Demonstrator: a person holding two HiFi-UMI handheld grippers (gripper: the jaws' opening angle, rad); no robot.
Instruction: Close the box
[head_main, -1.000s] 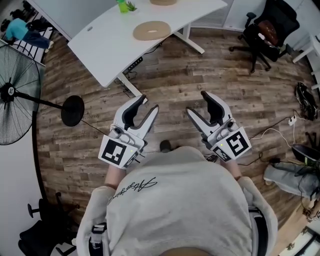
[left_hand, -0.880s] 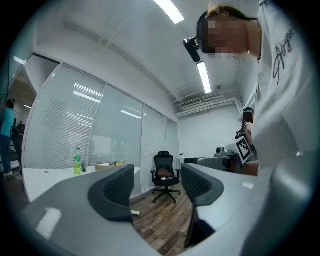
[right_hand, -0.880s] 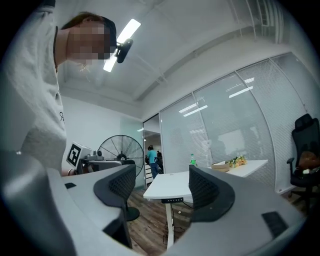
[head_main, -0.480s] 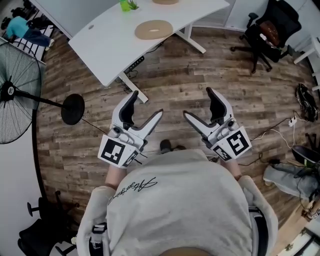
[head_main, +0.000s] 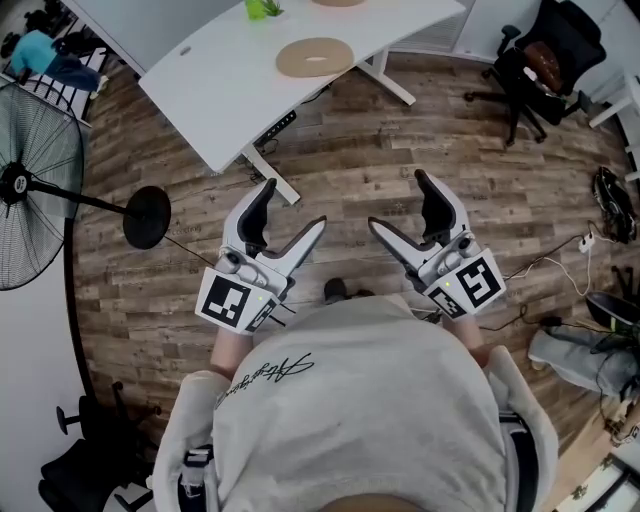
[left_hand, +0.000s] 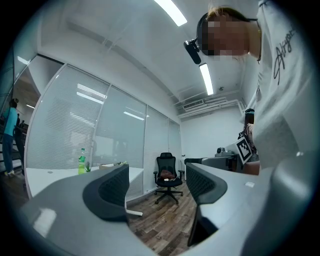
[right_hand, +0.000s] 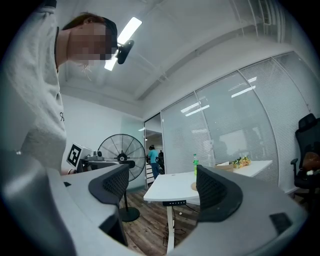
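L hand-held gripper (head_main: 295, 204) & R hand-held gripper (head_main: 396, 199): jaws apart, both empty. Box not in view, prob on desk (head_main: 220, 80) at 11 o'clock. Go there, find the flaps first, then approach w/ jaws wide.

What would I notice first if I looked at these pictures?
Two white grippers are held out over the wooden floor: the left gripper and the right gripper, both with jaws apart and nothing between them. Beyond them stands a white desk, and a big black fan stands at the far left.
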